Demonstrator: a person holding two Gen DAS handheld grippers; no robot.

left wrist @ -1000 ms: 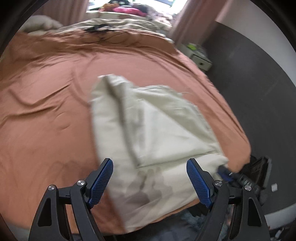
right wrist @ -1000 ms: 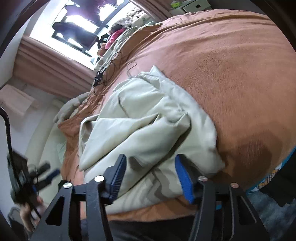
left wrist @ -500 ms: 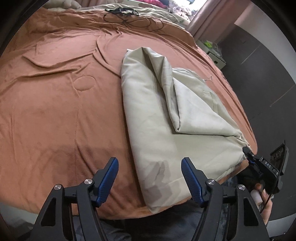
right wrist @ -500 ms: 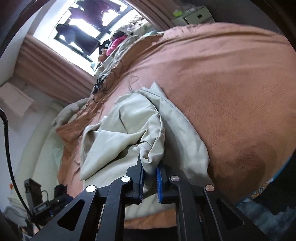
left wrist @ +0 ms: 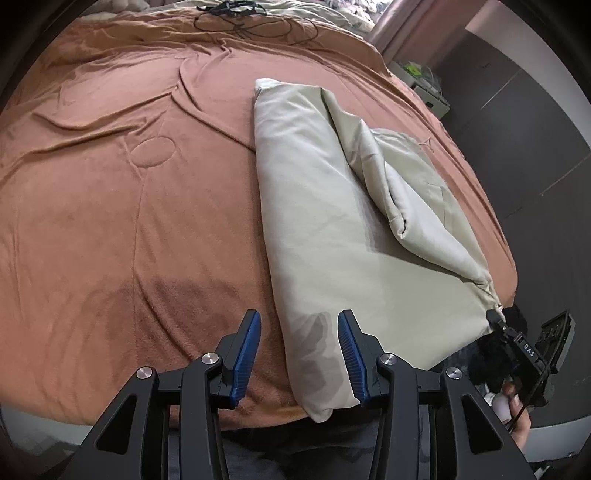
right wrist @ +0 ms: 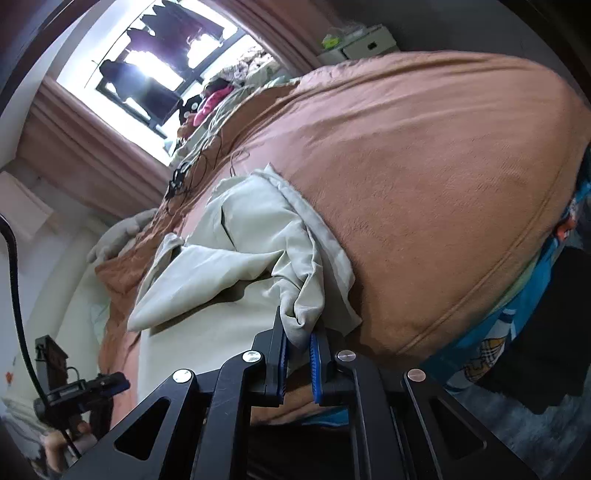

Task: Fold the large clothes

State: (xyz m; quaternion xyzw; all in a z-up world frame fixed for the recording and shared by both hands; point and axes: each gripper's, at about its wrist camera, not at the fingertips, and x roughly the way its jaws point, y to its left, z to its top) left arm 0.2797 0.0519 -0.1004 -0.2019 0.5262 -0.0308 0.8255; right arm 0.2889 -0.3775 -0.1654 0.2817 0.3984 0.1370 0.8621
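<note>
Pale beige cotton garment (left wrist: 332, 229), partly folded into a long panel with a bunched flap on top, lay on a rust-orange fleece blanket (left wrist: 129, 206) covering a wide bed, its near end reaching the bed's front edge. The left gripper (left wrist: 299, 354), its blue-padded jaws spread apart and grasping nothing, hovered over the garment's near left corner, one finger above the blanket and the other above the cloth. The right gripper (right wrist: 298, 363) was clenched on a gathered fold at the garment's near right corner, the fabric pinched between its blue pads (right wrist: 316, 365) and lifted slightly off the blanket. The blanket was creased toward the far side, where a tangle of black cable (left wrist: 255, 22) lay loose on it. Beyond the bed, dusty-pink curtains (right wrist: 85, 147) framed a bright window (right wrist: 155, 70) with dark clothes hanging outside, and a heap of mixed laundry, including a pink item (right wrist: 207, 107), sat near the sill. A white bedside cabinet (left wrist: 428, 92) stood beside the bed's far right corner against a dark grey wall (left wrist: 524, 122). A blue patterned sheet (right wrist: 517, 332) showed under the blanket's edge in the right wrist view.
</note>
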